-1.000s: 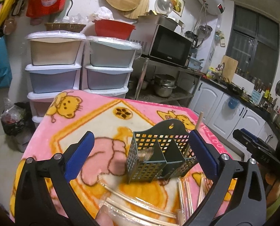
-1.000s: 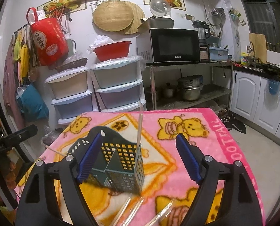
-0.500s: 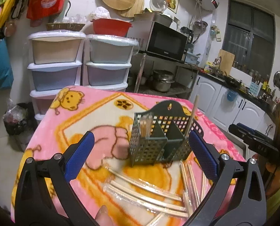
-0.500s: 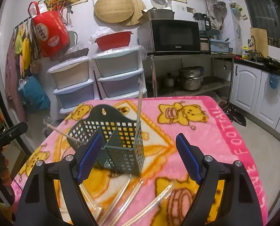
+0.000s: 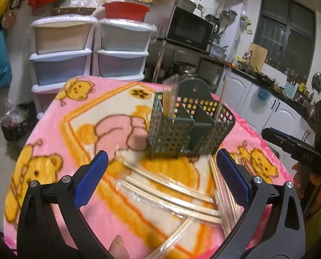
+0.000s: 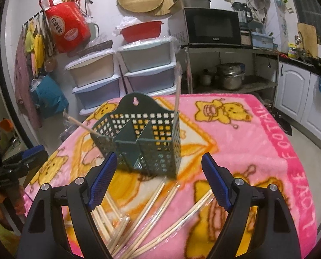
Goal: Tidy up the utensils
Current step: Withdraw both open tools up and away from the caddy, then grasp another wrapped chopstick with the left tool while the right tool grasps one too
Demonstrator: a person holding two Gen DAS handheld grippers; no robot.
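Step in hand, by my reading: approach for pick-up. Left tool and right tool both released, nothing between pads. Wrapped chopsticks lie loose on blanket-covered worktop, just in front of green caddy; a few already stand in it. Next: close on one pr, lift, drop into a compartment.

Dark green perforated utensil caddy, upright on pink blanket, divided compartments. Two wrapped chopstick pairs stand in outer compartments. Remaining plastic-wrapped chopsticks scattered flat just in front.
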